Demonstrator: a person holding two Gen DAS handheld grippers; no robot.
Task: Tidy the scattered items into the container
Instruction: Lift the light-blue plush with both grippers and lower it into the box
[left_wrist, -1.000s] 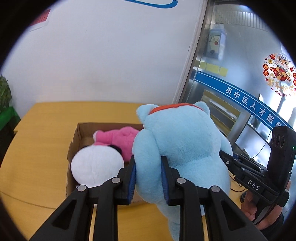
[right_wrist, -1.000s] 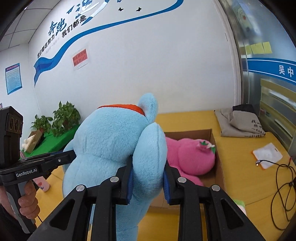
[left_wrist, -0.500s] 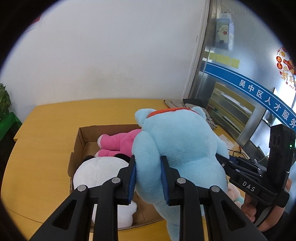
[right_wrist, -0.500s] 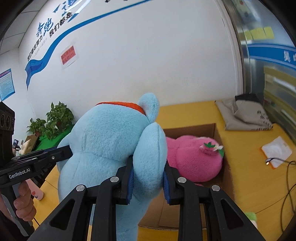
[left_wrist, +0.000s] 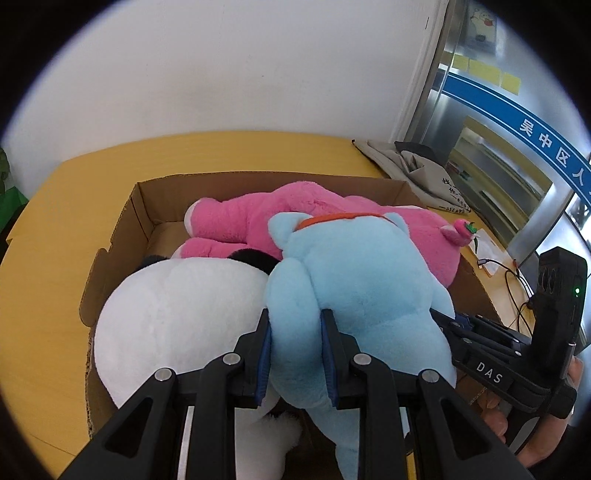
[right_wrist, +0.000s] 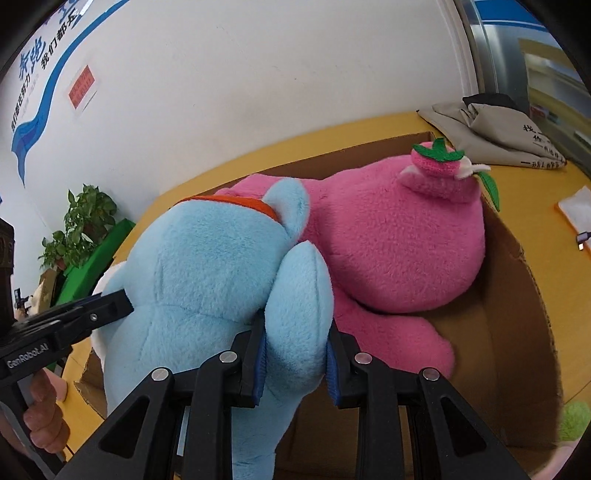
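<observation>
A light blue plush toy (left_wrist: 365, 280) with an orange collar hangs over the open cardboard box (left_wrist: 122, 236). My left gripper (left_wrist: 294, 325) is shut on one of its limbs. My right gripper (right_wrist: 295, 332) is shut on another limb of the blue plush (right_wrist: 207, 266). Inside the box lie a pink plush (left_wrist: 258, 218) with a strawberry on its head (right_wrist: 436, 158) and a round white plush (left_wrist: 177, 310). The blue toy presses against both. The box (right_wrist: 517, 288) wall stands to the right in the right wrist view.
The box sits on a yellow table (left_wrist: 74, 192). A folded grey cloth bag (left_wrist: 417, 170) lies at the far right, with a white card and cables (left_wrist: 517, 273) near it. Potted plants (right_wrist: 85, 218) stand at the left. A green fuzzy thing (right_wrist: 572, 421) lies beside the box.
Both grippers have come down and forward with the blue plush, from above the table in front of the box to down among the pink and white toys. Both grips are unchanged.
</observation>
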